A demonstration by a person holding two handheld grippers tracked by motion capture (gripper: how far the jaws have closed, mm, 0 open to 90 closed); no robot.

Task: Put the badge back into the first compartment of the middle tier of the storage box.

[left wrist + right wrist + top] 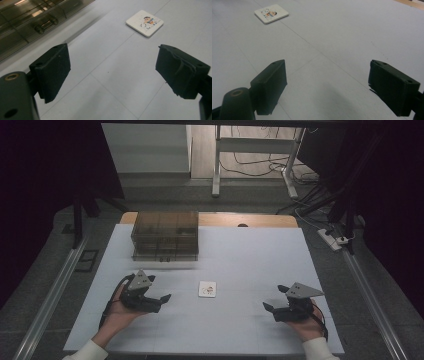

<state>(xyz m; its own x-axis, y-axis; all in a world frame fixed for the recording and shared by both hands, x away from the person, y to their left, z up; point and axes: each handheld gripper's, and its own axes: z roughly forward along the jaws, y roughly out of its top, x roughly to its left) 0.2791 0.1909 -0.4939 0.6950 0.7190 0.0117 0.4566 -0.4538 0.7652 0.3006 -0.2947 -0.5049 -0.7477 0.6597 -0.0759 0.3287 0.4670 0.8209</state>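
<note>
While the white tabletop [240, 270] carried little, its biggest load was the smoky drawer box [165, 235], which stood at the far left and serves here as the landmark. Nearer the person than that box, and a little to its right, lay the small square tile [207, 289] with a cartoon print, flat on the surface and touched by nothing.

The left tool [156, 292] hovered near the front of the box, just left of the tile, its jaws spread wide and holding nothing. The right tool [275, 306] sat well away from the box, far right of the tile, likewise wide open and empty. In the left gripper view the tile [145, 23] lay ahead and to the right of the gap between the jaws; in the right gripper view it [271, 13] lay far ahead and off to the left.

As I judged it, the main risk was the tile's thinness: lying flat, it offered only low edges, so jaws closing from above could skate over it or push it across the smooth surface. Coming in at a slant, a pad could also catch one corner and spin it. The left tool, being so near the box, might knock its front while swinging over.
</note>
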